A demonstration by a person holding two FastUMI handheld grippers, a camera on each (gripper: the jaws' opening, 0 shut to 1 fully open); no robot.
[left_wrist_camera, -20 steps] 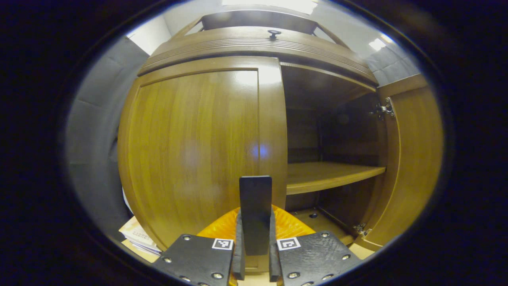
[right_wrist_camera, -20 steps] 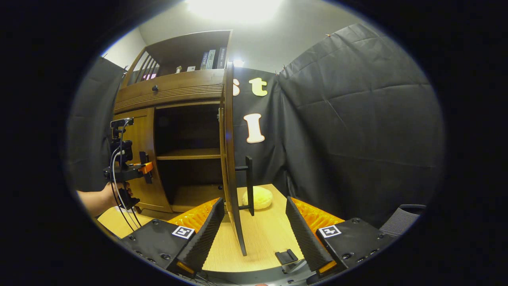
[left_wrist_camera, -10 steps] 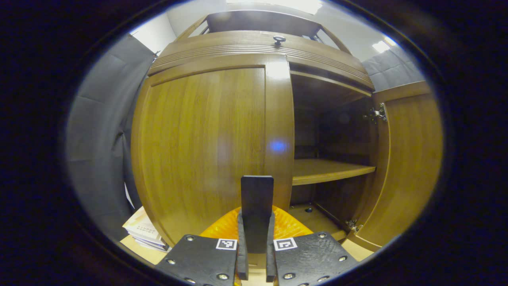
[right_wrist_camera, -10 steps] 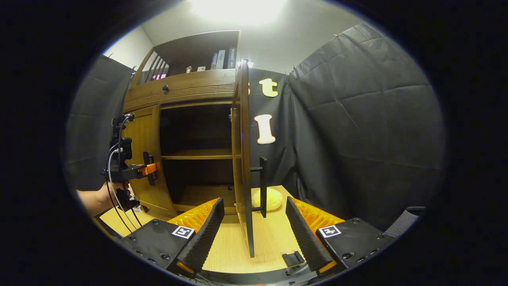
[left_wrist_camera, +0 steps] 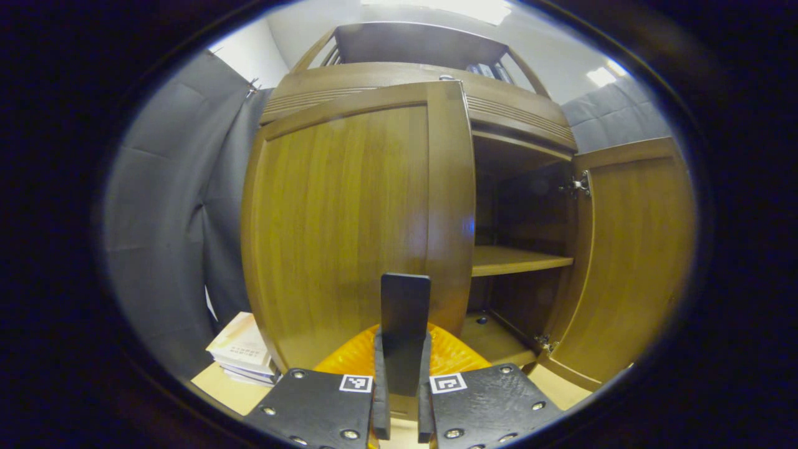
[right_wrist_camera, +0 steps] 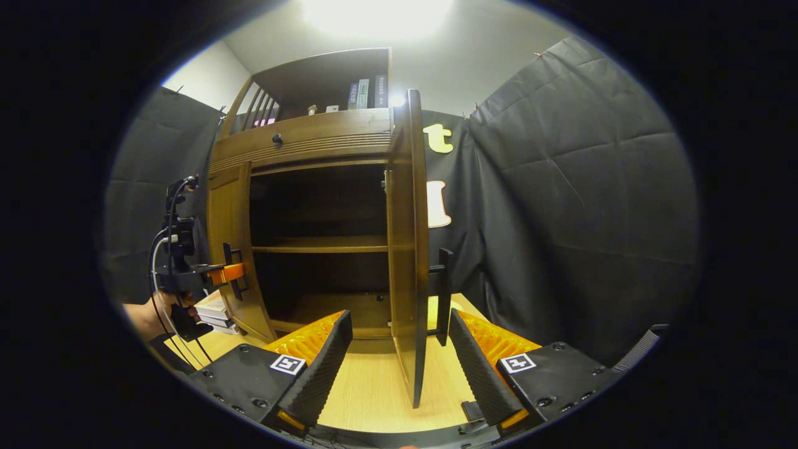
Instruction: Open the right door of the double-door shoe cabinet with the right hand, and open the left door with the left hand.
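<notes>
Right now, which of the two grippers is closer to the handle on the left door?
Left. The left gripper is clamped on the left door's handle. The right gripper is open, back from the cabinet, straddling the open right door.

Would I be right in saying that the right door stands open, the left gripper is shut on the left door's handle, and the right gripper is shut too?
Not quite: the right gripper view shows the right gripper with jaws wide open. The rest holds.

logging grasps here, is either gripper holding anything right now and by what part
The left gripper is shut on the left door's handle, gripping the bar's lower end. The right gripper is open and holds nothing; the right door stands between its jaws, untouched.
</notes>
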